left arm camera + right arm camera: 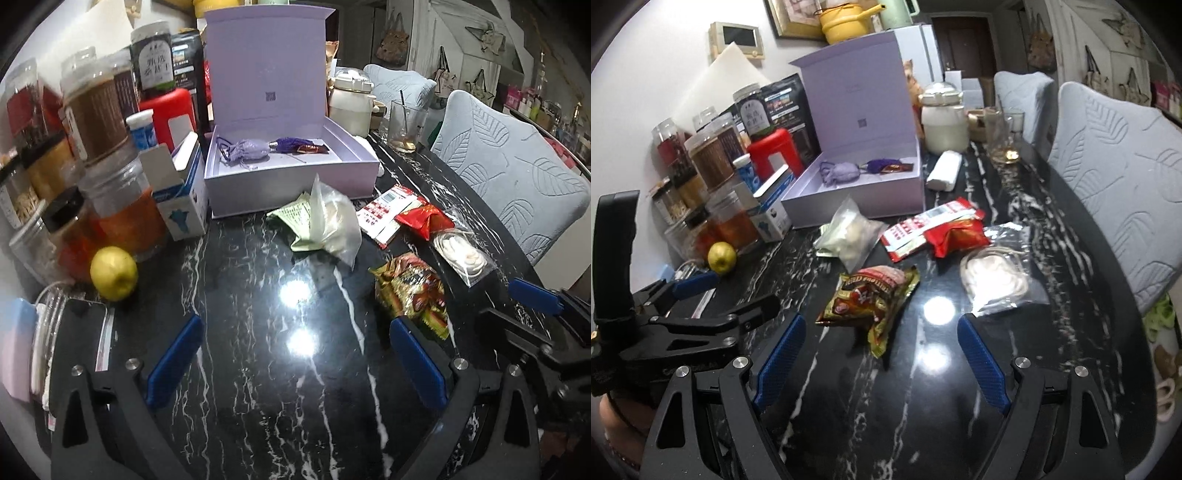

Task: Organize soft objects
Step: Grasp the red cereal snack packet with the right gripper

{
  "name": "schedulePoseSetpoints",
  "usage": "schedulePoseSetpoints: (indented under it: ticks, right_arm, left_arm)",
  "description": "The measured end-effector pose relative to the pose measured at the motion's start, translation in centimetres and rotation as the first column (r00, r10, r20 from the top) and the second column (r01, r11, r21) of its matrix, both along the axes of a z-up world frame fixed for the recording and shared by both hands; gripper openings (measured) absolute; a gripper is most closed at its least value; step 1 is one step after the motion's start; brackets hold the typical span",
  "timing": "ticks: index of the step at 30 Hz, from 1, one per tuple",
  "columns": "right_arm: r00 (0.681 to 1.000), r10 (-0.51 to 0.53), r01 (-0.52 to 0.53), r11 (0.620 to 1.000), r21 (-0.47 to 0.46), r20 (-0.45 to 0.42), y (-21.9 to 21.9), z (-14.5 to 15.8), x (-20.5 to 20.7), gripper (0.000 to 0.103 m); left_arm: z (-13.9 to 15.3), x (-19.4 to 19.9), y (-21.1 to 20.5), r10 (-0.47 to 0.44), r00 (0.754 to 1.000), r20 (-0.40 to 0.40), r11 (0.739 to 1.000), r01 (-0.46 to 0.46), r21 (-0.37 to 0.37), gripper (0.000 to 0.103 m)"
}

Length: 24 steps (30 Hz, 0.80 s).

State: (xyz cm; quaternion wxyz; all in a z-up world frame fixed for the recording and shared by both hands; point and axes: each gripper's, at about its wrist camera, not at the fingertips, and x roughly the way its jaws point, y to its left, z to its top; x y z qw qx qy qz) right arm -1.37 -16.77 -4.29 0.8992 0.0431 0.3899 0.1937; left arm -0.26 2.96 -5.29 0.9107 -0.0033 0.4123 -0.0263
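Bare desk [258, 295] lies ahead of the left hand-held gripper [295, 354]; jars [122, 206] crowd its left, packets [410, 291] its right.

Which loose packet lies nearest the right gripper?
The brown-and-green snack packet, just ahead of the open right gripper; the others lie farther back.

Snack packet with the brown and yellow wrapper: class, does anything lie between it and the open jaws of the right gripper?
Nothing visible does. The right gripper stands open just short of the snack packet, with only bare marble table between. The clear bag of white cord lies off to one side.
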Motion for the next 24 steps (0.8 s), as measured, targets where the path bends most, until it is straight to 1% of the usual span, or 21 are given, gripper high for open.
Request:
schedulePoseSetpoints:
  ticks: [4,10,13,17,20,22,23,24]
  right_arm:
    - [0.999,0.009,-0.009,1.000,0.016,-0.041,0.8,-1.2,1.1,0.085]
    - [0.994,0.019,-0.011,0.998,0.069,-0.110,1.4,-2.6,3.2,0.085]
    - [0.992,0.015,-0.007,0.998,0.063,-0.124,1.7,-3.0,4.2,0.085]
    - [0.989,0.021,-0.012,0.998,0.059,-0.147,2.2,-3.7,5.5,0.085]
    - [0.990,0.011,-0.012,1.000,-0.006,-0.141,3.0,-4.2,6.1,0.085]
    - [0.989,0.037,-0.038,0.999,-0.007,-0.140,3.5,-4.4,6.3,0.085]
    - [0.988,0.047,-0.049,0.999,-0.009,-0.150,3.8,-4.6,6.4,0.082]
    - [0.986,0.055,-0.058,0.998,-0.013,-0.158,4.1,-4.8,6.6,0.077]
  left_arm:
    - [-0.9,0.0,0.9,0.004,1.000,-0.021,0.999,-0.005,-0.033,0.103]
    - [-2.0,0.3,1.9,-0.006,0.999,-0.049,0.997,0.002,-0.074,0.103]
    - [-2.4,0.7,2.2,0.002,0.998,-0.064,0.996,-0.008,-0.090,0.103]
    - [-2.6,1.4,2.9,0.014,0.997,-0.071,0.997,-0.020,-0.074,0.103]
    - [-2.3,1.9,3.6,0.040,0.997,-0.060,0.998,-0.043,-0.054,0.103]
    - [-2.1,2.2,4.1,0.054,0.997,-0.055,0.997,-0.056,-0.048,0.103]
    - [-2.1,2.4,4.3,0.058,0.997,-0.052,0.997,-0.060,-0.047,0.103]
    - [-2.0,2.5,4.4,0.062,0.997,-0.049,0.997,-0.064,-0.044,0.103]
